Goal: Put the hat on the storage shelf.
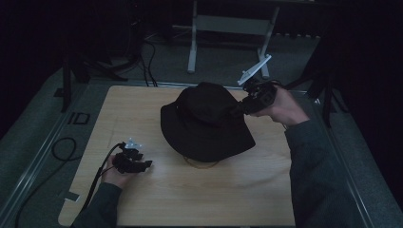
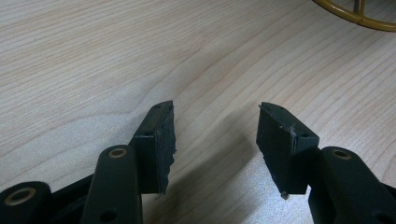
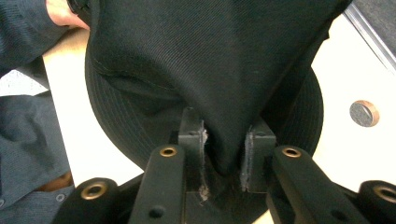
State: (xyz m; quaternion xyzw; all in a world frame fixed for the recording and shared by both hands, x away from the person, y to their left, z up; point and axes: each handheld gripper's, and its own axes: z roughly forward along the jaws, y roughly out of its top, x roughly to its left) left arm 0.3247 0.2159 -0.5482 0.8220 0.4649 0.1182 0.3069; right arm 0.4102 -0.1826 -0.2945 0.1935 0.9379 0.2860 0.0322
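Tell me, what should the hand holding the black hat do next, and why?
Probably lift the hat a little higher. The right gripper is shut on a fold of its crown, and the brim seems to sit over a yellow ring stand on the table. The left gripper rests open on the wood, so the right one must do the lifting.

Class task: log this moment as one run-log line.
right gripper: shut on hat | left gripper: open over table
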